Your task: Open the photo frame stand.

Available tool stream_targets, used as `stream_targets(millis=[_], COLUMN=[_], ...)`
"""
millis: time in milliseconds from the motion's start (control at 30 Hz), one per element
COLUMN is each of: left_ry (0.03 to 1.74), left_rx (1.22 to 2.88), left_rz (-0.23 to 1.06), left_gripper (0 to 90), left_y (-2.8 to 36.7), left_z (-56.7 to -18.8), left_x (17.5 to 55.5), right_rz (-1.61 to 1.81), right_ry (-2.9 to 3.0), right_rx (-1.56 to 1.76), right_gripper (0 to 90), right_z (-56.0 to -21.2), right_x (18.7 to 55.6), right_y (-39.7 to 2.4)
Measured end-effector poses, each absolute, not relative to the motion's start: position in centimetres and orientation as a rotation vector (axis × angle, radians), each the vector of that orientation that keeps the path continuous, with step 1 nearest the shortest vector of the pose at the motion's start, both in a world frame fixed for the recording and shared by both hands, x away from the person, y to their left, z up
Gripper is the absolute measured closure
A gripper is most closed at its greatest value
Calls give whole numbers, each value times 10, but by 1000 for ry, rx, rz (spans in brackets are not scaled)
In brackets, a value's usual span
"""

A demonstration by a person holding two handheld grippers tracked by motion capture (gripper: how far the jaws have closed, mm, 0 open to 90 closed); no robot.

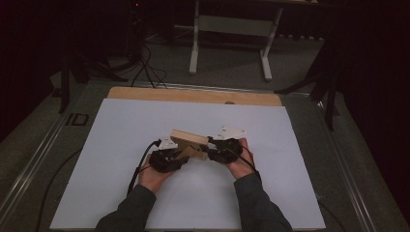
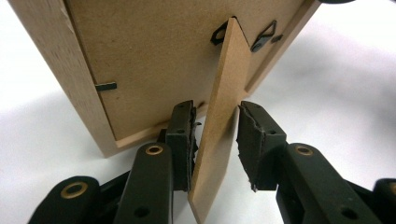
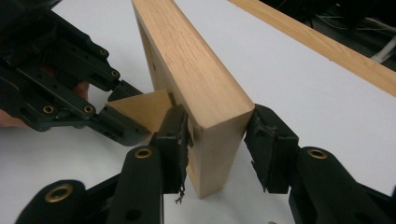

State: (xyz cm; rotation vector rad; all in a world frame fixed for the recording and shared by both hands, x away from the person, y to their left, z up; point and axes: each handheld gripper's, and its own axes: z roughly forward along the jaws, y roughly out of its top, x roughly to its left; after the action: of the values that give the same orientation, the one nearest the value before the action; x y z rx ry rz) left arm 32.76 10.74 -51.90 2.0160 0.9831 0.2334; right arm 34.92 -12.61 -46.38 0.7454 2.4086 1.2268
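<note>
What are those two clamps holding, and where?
The right gripper holds the picture frame by its wooden edge. The left gripper has the frame's stand flap between its jaws.

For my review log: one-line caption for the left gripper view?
Left gripper straddles the frame's fold-out stand, left pad touching, right pad apart.

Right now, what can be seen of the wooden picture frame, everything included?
The picture frame is light, unpainted wood with a brown fibreboard back panel, small black metal tabs and a hanger clip. It stands on edge on the white table sheet, back toward the person. Its fibreboard easel leg is swung out between the left gripper jaws: one pad touches it, the other stands just clear. The right gripper clamps the frame's end across its thick wooden edge.
</note>
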Motion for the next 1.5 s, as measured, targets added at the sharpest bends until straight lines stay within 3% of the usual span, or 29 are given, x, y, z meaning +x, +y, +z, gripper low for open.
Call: stream_targets(millis=[533, 1500], left_ry=[1014, 1026], left_rx=[1971, 1960], left_rz=[65, 33], left_gripper=[644, 610], left_y=[119, 124], left_z=[-522, -526], left_x=[322, 312], right_rz=[1264, 1225], right_ry=[2451, 2461], right_rx=[749, 690], right_gripper=[557, 542], right_z=[-467, -473], right_x=[336, 319], right_y=[-126, -125])
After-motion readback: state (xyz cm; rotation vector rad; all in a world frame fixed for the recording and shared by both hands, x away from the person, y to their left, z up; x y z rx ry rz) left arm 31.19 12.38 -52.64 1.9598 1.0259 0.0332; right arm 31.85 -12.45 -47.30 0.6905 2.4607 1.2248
